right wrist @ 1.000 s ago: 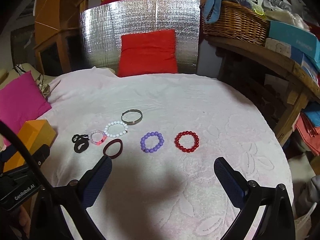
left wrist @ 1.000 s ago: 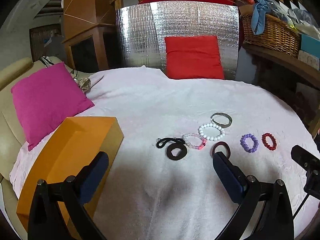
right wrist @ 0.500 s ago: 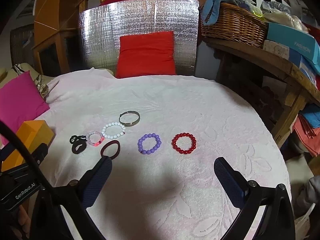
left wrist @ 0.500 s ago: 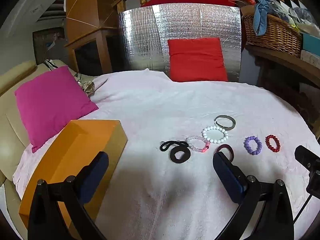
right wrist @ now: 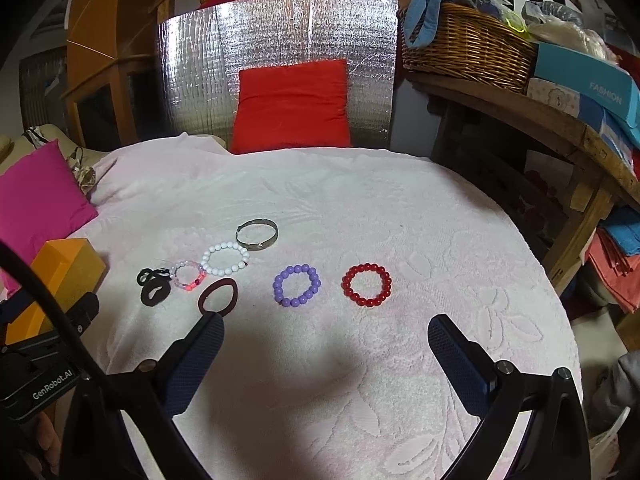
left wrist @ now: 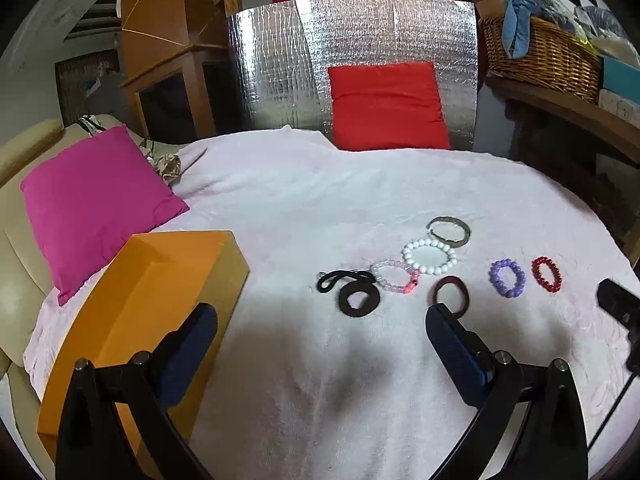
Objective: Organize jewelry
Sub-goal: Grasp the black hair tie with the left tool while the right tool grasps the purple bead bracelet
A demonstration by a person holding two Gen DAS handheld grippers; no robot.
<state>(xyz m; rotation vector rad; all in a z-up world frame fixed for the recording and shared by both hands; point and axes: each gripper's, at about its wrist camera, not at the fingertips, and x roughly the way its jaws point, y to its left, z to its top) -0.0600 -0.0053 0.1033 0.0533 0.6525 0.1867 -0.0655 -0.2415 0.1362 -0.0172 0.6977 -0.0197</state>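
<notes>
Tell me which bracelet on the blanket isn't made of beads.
The grey metal bangle, farthest back in the group, just behind the white bead bracelet. It is one smooth solid band; the white, pink, purple and red ones are strung beads.

Pink blanket (right wrist: 360, 208) carries bracelets (right wrist: 297, 290); orange box (left wrist: 152, 300); magenta pillow (left wrist: 96, 204).

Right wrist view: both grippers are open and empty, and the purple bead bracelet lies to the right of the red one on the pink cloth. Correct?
Not quite. The purple bead bracelet lies to the left of the red bead bracelet, as the right wrist view shows. The rest holds: the left gripper and right gripper are open and empty, over the pink cloth.
</notes>
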